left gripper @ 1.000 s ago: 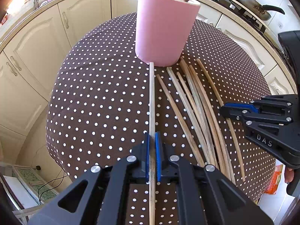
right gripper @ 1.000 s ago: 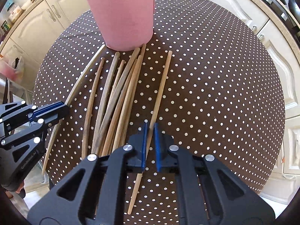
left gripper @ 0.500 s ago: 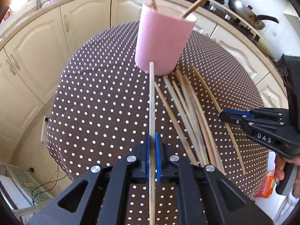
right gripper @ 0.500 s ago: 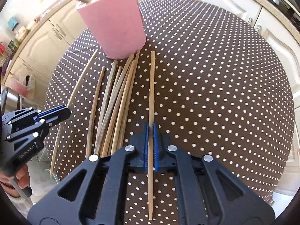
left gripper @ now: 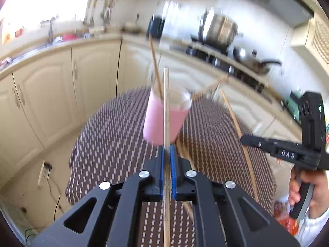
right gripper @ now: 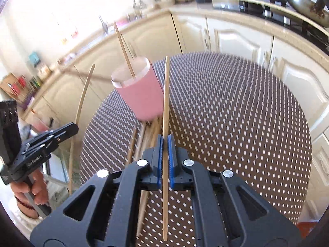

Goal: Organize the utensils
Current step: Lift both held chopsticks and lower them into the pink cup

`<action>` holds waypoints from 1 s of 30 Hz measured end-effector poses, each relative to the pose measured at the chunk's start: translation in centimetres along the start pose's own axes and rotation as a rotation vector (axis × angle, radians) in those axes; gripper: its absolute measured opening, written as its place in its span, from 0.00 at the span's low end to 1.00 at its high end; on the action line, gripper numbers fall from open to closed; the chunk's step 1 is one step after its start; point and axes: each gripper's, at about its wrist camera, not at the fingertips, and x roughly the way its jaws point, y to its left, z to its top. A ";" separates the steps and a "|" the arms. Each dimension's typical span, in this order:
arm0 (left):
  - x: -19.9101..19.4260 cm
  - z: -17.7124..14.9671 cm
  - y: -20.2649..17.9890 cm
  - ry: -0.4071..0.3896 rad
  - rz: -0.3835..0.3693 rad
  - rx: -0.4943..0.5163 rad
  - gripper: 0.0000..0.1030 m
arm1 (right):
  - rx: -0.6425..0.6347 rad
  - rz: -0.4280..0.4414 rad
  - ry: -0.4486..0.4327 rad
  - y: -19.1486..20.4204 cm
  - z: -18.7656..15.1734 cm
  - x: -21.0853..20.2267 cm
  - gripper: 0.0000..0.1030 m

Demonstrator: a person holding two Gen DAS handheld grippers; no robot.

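Note:
A pink cup (left gripper: pixel 162 121) (right gripper: pixel 141 94) stands on the dotted table with a few chopsticks leaning in it. My left gripper (left gripper: pixel 167 154) is shut on a wooden chopstick (left gripper: pixel 166 107), lifted off the table and pointing up in front of the cup. My right gripper (right gripper: pixel 164 144) is shut on another chopstick (right gripper: pixel 165 94), also lifted, just right of the cup. Each gripper shows in the other's view, the left gripper (right gripper: pixel 67 129) and the right gripper (left gripper: pixel 253 141), each with its stick. Several loose chopsticks (right gripper: pixel 144 135) lie on the table in front of the cup.
The round table (right gripper: pixel 236 113) has a brown cloth with white dots. Cream kitchen cabinets (left gripper: pixel 51 86) curve behind it. A stove with pots (left gripper: pixel 220 33) and a pan is at the back right. The floor shows past the table's left edge.
Both grippers have lifted their chopsticks off the table and tilted upward, so the views now show the kitchen behind. The cup and the loose chopsticks stayed in place.

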 end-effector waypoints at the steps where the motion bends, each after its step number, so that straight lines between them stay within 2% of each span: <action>1: -0.2 0.5 -0.2 -0.031 -0.001 0.003 0.06 | 0.005 0.010 -0.039 -0.1 0.5 -0.6 0.05; 5: -1.0 2.8 -1.2 -0.194 -0.004 0.005 0.06 | 0.002 0.031 -0.182 1.2 2.1 -1.9 0.05; 8: -1.1 4.7 -2.0 -0.299 0.025 -0.008 0.06 | 0.003 0.059 -0.261 1.9 3.7 -2.0 0.05; 12: -0.5 7.5 -2.7 -0.400 0.031 -0.019 0.06 | 0.000 0.070 -0.378 3.2 6.3 -0.8 0.05; 16: 0.6 9.4 -3.2 -0.496 0.026 -0.013 0.06 | -0.006 0.103 -0.452 3.6 8.4 0.1 0.05; 23: 3.3 11.5 -2.6 -0.609 0.016 -0.039 0.06 | -0.053 0.145 -0.531 4.5 10.8 2.7 0.05; 30: 6.9 12.3 -1.9 -0.616 0.014 -0.049 0.06 | -0.082 0.169 -0.576 5.0 12.2 5.4 0.05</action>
